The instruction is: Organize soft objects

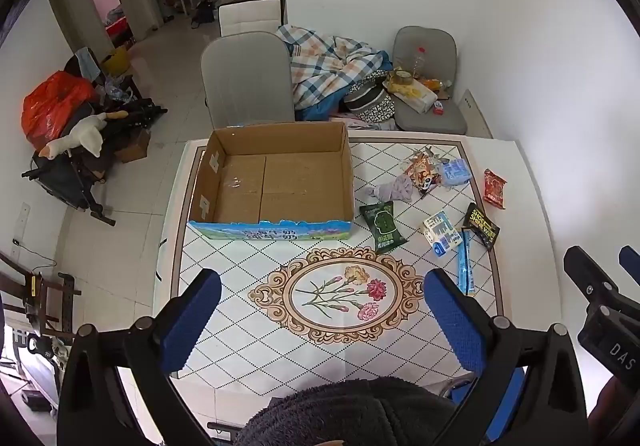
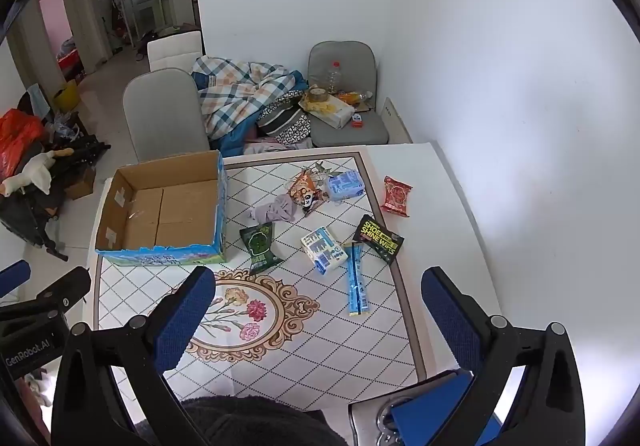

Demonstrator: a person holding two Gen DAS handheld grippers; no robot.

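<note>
An empty cardboard box (image 1: 276, 181) (image 2: 164, 205) stands on the patterned table (image 1: 240, 258) (image 2: 312, 346) at the far left. Soft packets lie scattered to its right: a green pouch (image 1: 383, 226) (image 2: 260, 248), a grey cloth (image 1: 394, 187) (image 2: 276, 209), a white-blue tissue pack (image 1: 442, 233) (image 2: 324, 249), a long blue stick pack (image 1: 466, 262) (image 2: 357, 280), a black shoe-wipes packet (image 1: 482, 226) (image 2: 378, 240), a red packet (image 1: 495, 188) (image 2: 396, 195), an orange snack bag (image 1: 422, 169) (image 2: 305, 187) and a pale blue pack (image 1: 454, 170) (image 2: 345, 183). My left gripper (image 1: 322, 320) and right gripper (image 2: 318, 320) are open, empty, above the table's near part.
Two grey chairs (image 1: 248, 79) (image 1: 428, 85) stand behind the table, with a plaid blanket (image 1: 332, 65) between them and a bottle and boxes on the right one. A white wall is on the right. Clutter and a toy goose (image 1: 76, 135) sit on the floor at left.
</note>
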